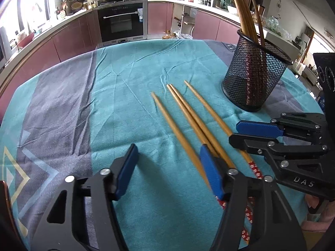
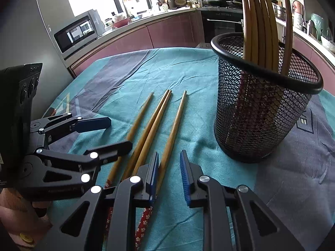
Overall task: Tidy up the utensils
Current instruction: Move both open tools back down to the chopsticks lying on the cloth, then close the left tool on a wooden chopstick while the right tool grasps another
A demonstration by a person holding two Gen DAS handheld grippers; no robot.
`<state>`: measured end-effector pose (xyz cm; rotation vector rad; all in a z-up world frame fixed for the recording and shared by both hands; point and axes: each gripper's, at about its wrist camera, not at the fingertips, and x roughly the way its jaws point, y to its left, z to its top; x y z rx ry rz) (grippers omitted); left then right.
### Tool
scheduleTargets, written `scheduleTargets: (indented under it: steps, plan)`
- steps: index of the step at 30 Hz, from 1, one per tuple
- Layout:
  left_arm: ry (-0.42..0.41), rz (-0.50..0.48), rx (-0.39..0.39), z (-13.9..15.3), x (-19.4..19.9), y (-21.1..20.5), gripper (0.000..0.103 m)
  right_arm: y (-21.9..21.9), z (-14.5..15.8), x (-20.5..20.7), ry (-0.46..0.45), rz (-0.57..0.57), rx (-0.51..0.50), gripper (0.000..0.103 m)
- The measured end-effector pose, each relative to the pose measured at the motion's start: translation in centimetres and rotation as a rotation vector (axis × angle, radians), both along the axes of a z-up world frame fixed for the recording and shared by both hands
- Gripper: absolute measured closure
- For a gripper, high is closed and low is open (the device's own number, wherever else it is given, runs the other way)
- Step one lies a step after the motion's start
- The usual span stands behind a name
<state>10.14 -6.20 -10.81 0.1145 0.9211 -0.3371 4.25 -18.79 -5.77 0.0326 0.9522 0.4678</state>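
Four loose chopsticks (image 1: 184, 117) lie on the bench, on a teal and grey cloth (image 1: 117, 96), thin tips pointing away from both cameras. The middle two lie side by side and touching; the outer two lie apart from them, one on each side. Their thick ends carry a red flower pattern.

A black mesh cup (image 2: 263, 104) stands upright on the cloth, to the right of the loose sticks and apart from them. More chopsticks (image 2: 259, 21) stand in it, leaning, tips up.

Left tongs (image 1: 169, 167): open, low over the cloth. The leftmost chopstick runs through the gap between the two blue pads. Neither pad presses on it. The right pad sits over the middle pair.

Right tongs (image 2: 168, 175): gap narrow but not closed. The rightmost chopstick runs up between the pads, close along the left one. Whether that pad touches it I cannot tell; the right pad stands clear of it. Nothing gripped.

Each tongs shows in the other's view, side by side over the thick ends of the sticks. A pink sleeve (image 2: 18, 219) shows behind the left tongs.

Kitchen counters, an oven and a microwave stand behind the bench.
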Motion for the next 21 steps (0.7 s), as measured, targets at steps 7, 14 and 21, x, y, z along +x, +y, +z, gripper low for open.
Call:
scheduleTargets:
  steps: [7,14,21]
  plan:
    - [-0.009,-0.004,0.022,0.0,0.4,-0.1,0.056,0.7,-0.1,0.8,-0.009,-0.004,-0.027,0.084]
    - [-0.005,0.015,0.006,-0.1,1.5,0.1,0.074,1.0,-0.3,2.0,-0.013,-0.023,-0.033,0.093]
    - [0.012,0.037,-0.040,0.0,1.9,0.6,0.090,0.3,-0.3,2.0,-0.004,-0.048,0.001,0.097]
